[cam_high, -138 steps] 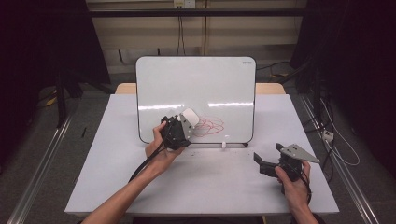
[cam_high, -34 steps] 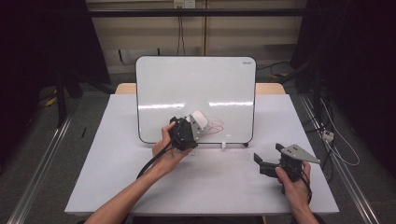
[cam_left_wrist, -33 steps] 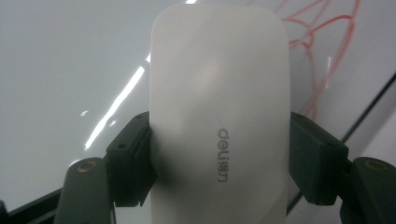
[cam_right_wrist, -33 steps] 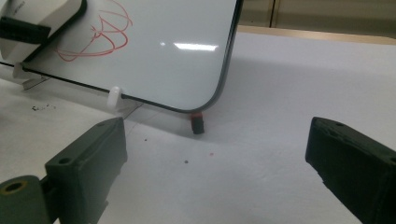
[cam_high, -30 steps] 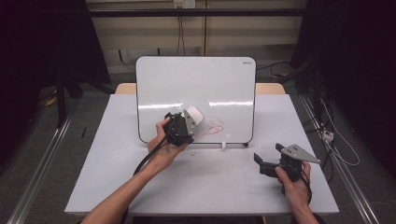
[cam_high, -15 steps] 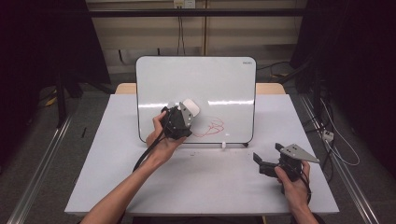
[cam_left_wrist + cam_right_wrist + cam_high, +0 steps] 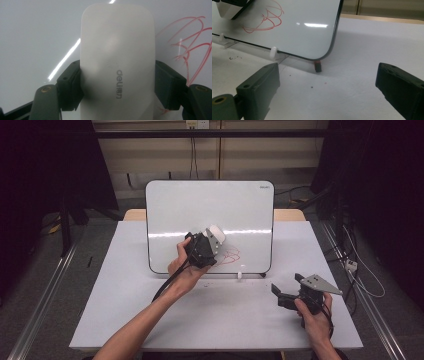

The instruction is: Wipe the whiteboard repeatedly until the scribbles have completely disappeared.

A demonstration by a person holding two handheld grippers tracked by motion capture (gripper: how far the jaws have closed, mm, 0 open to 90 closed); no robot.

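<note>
The left claw point(image 7: 117, 82) is clamped on a white Deli whiteboard eraser point(image 7: 117, 55), one jaw on each long side. Just to the claw's right on the whiteboard point(image 7: 200, 210) lies the red scribble point(image 7: 231, 254). Since a few seconds ago that scribble has shrunk, and within the last second the eraser has slid off it to the left and slightly up, so I judge the wiping partly done, with another pass due. Well apart, near the worktop point(image 7: 125, 295) edge, the right claw point(image 7: 285, 296) rests wide open, holding nothing.
</note>
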